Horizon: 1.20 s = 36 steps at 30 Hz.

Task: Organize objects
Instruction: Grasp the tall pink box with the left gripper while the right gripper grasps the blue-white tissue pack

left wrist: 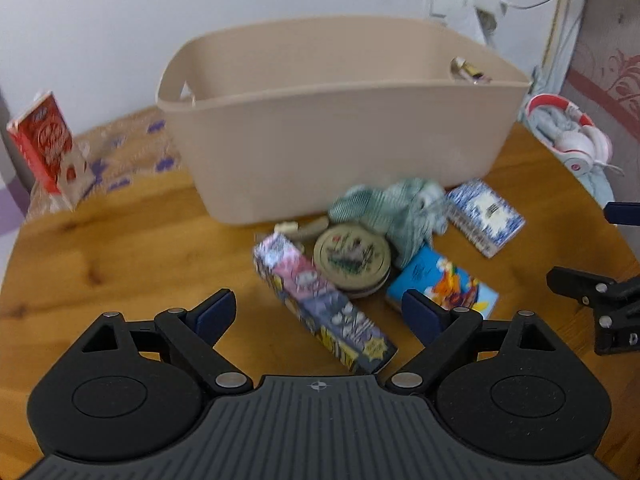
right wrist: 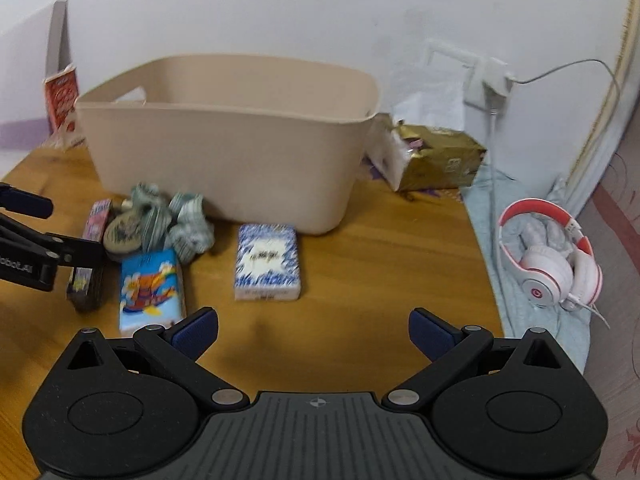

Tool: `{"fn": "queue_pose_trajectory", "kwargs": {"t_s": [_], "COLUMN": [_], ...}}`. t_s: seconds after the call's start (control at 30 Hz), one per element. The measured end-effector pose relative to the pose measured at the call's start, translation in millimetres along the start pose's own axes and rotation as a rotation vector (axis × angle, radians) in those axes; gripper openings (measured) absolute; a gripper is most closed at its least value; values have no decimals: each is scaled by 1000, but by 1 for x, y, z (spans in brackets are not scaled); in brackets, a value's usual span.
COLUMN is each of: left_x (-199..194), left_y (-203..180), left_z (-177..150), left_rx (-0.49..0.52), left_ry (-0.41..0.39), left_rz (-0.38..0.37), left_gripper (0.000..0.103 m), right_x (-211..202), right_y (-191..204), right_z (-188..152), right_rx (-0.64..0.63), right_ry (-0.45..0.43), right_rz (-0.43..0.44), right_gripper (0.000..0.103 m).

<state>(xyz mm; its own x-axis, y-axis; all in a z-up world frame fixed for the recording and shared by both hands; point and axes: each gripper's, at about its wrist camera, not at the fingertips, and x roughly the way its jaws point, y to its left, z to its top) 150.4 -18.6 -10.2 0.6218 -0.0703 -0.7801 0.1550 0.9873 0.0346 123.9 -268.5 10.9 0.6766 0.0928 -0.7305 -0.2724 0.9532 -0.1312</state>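
A beige plastic bin point(left wrist: 336, 128) stands at the back of the wooden table point(left wrist: 120, 248); it also shows in the right wrist view point(right wrist: 224, 148). In front of it lie a long patterned box point(left wrist: 320, 304), a round tin point(left wrist: 352, 258), a crumpled green cloth point(left wrist: 396, 208), a light-blue cartoon pack point(left wrist: 444, 284) and a blue-white pack point(left wrist: 486, 218). My left gripper point(left wrist: 320, 314) is open, hovering over the long box. My right gripper point(right wrist: 314, 332) is open and empty, short of the blue-white pack point(right wrist: 267, 262) and beside the cartoon pack point(right wrist: 152, 290).
A red carton point(left wrist: 42, 140) stands at the back left. A gold bag point(right wrist: 440, 158) lies right of the bin. Red-white headphones point(right wrist: 552, 256) rest on a pale-blue cloth off the table's right edge. A charger cable hangs from the wall socket point(right wrist: 486, 80).
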Motion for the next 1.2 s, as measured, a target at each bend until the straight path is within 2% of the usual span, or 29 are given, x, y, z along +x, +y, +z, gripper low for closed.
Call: {"fn": "queue_pose_trajectory", "kwargs": {"t_s": [0.27,0.43,0.6,0.7,0.77,0.9,0.97,1.0,1.03,1.07,1.1,1.2], "left_x": [15,24,25,26,27,25,23,22,20,19,19,18], "left_y": [-5,-4,2,7,9,15,19,20,22,25,27,36], "left_z": [-10,-10,-11,-10,-9,-8,-7,-7,-7,-6,-6,-7], "left_rx": [34,8,-26,-37,-41,-42,-44,-47,-50,-54,-58,-74], "left_ry": [31,74,59,48,41,21,17,15,14,13,13,19], "left_rz": [20,-16,-11,-5,-4,0,-1,-1,2,5,6,-9], "left_gripper": [92,92,92,92,90,74,62,52,40,34,24,23], "right_x": [16,25,39,48,53,61,64,65,66,66,65,63], "right_y": [15,20,22,27,28,24,21,18,17,15,15,13], "right_z": [-10,-8,-2,2,5,13,15,15,15,15,14,10], "right_rx": [-69,-97,-116,-135,-118,-42,-2,20,37,55,62,59], "right_ry": [21,6,3,-14,-32,-34,-42,-46,-49,-50,-49,-54], "right_rz": [21,-2,1,-26,-22,17,37,47,54,66,68,70], "right_gripper": [103,103,103,103,99,86,73,68,57,48,46,44]}}
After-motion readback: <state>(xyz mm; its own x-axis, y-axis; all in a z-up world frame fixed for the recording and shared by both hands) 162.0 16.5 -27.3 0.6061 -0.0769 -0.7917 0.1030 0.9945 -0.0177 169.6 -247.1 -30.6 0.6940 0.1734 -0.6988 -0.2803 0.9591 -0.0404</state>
